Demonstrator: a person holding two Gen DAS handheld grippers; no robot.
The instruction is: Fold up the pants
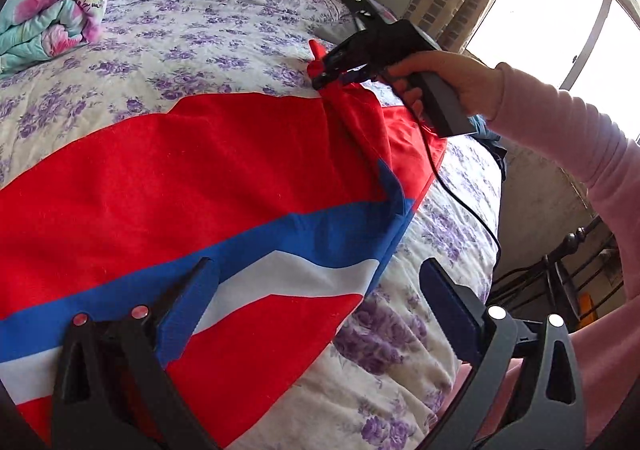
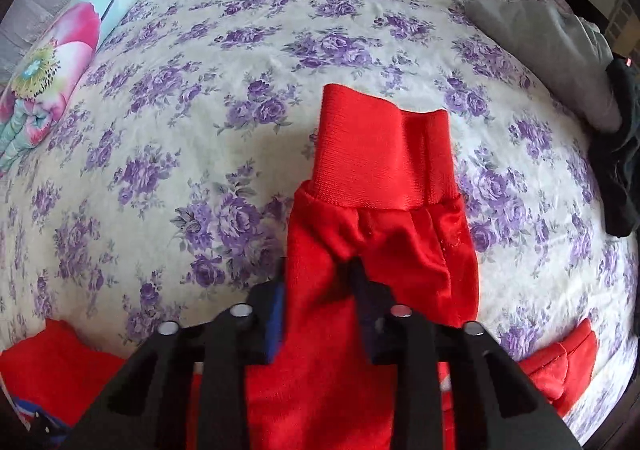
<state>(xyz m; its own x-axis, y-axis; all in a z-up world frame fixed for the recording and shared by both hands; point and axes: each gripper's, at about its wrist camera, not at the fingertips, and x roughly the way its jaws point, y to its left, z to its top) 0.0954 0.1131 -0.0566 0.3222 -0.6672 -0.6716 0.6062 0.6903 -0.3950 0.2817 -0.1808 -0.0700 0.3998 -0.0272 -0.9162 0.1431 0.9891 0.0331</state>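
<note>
Red pants [image 1: 200, 178] with a blue and white side stripe [image 1: 304, 266] lie spread on the floral bedspread [image 1: 200, 34]. My left gripper [image 1: 316, 290] is open wide just above them, one finger over the blue stripe and the other over bare bedspread. A hand [image 1: 448, 82] in a pink sleeve holds my right gripper [image 1: 324, 74], which is shut on a gathered bunch of the pant leg. In the right wrist view the right gripper [image 2: 320, 290] pinches the red leg [image 2: 400, 250] just below its ribbed cuff [image 2: 380, 146], which sticks out beyond the fingertips.
A folded floral quilt [image 1: 52, 18] lies at the far left of the bed. Grey cloth [image 2: 560, 42] and dark clothing [image 2: 616, 154] sit at the bed's right side. The bed edge, a dark metal frame [image 1: 568, 262] and a bright window [image 1: 560, 10] are to the right. A black cable [image 1: 460, 202] trails over the pants.
</note>
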